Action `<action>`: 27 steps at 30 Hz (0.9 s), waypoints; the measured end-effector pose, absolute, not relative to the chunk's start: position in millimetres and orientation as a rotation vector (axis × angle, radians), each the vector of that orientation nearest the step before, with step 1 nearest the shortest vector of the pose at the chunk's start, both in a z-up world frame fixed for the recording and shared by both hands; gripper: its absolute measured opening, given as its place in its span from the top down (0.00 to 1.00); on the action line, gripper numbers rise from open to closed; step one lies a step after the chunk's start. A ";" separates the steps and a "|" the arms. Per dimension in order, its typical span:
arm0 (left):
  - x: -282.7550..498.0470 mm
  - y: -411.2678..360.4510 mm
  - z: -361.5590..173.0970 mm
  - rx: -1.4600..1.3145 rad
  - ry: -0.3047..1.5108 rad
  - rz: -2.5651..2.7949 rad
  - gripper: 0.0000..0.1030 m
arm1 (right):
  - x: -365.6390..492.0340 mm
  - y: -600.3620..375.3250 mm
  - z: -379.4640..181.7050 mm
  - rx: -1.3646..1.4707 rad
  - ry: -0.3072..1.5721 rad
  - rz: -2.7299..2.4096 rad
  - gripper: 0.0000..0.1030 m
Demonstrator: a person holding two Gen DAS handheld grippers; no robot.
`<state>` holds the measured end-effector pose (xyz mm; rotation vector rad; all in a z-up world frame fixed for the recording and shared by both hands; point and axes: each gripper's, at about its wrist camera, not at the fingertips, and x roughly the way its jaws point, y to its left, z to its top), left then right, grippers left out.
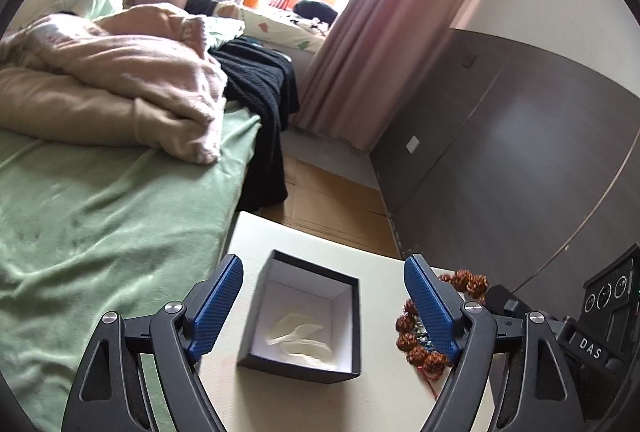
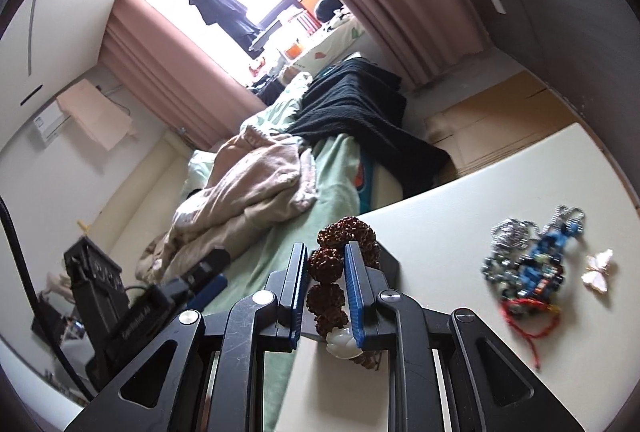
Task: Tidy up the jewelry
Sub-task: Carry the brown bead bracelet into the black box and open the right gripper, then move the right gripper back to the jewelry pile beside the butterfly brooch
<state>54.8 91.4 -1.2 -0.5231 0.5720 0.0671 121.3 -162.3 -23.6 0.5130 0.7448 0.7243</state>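
Knobbly reddish-brown seed beads strung into a bracelet (image 2: 334, 264), with one white carved bead, are pinched between the narrow blue pads of the right gripper (image 2: 326, 260) above the white table (image 2: 460, 200). An open black square box with white lining (image 1: 304, 320) is framed by the widely spread left gripper (image 1: 322, 274), untouched.

The box (image 1: 304, 320) is black outside and white inside, holding off-white crumpled paper (image 1: 302, 340). The bead bracelet (image 2: 326, 264) is reddish-brown and knobbly with 1 white bead. Gripper pads (image 1: 430, 306) are blue and ribbed on black arms. The bedsheet (image 1: 100, 224) is pale green, the curtain (image 1: 360, 52) dusty pink.
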 end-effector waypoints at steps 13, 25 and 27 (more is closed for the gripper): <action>37.0 114.9 0.1 -0.548 0.556 0.114 0.19 | 139.8 -85.5 -45.0 0.465 0.879 0.820 0.58; 53.1 73.3 -1.0 -0.480 0.595 0.012 0.19 | 114.1 -178.8 -33.2 0.465 0.840 0.545 0.29; 54.9 63.0 -0.7 -0.464 0.599 -0.010 0.19 | 111.2 -195.2 -28.3 0.456 0.814 0.502 0.29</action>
